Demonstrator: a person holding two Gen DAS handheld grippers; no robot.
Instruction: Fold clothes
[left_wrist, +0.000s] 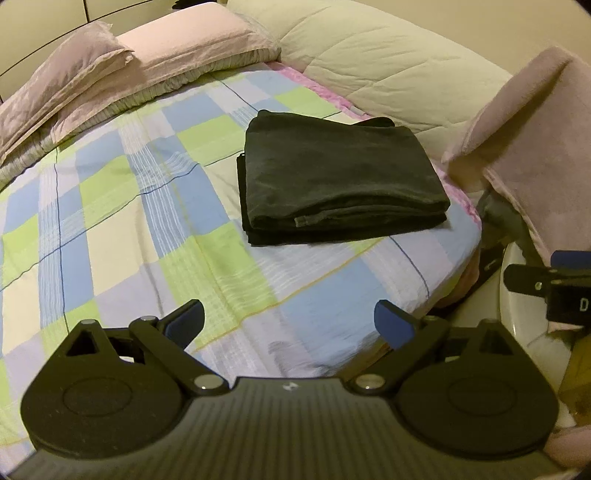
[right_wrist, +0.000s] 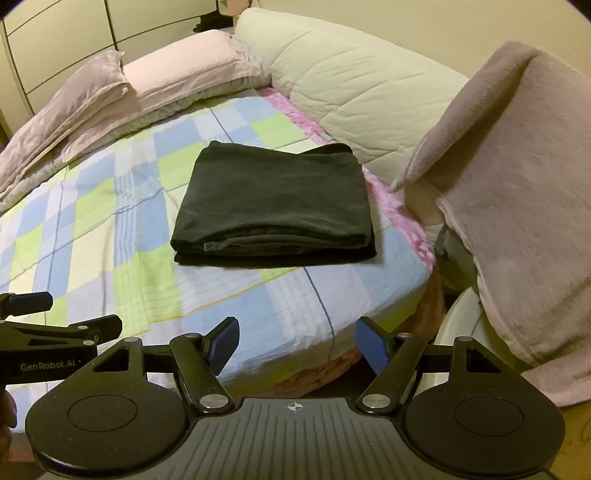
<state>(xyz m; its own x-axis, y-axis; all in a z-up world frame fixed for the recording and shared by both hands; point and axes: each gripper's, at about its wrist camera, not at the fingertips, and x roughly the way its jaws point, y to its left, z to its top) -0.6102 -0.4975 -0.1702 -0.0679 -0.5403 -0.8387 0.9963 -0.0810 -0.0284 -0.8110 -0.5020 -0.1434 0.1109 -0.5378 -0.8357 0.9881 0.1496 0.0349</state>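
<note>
The dark cloth (left_wrist: 340, 177) lies folded on the bed (left_wrist: 110, 206), both the left gripper (left_wrist: 289, 325) and right gripper (right_wrist: 297, 345) spread wide and empty, so folding looks done; next, maybe another piece.

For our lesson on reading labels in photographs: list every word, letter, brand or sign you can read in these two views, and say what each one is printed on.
"GenRobot.AI": white print on the black body of the left gripper, seen in the right wrist view.
"D": a single white letter on the black body of the right gripper, cut off at the edge of the left wrist view.
The folded black garment and the checked bedsheet show no text.
</note>
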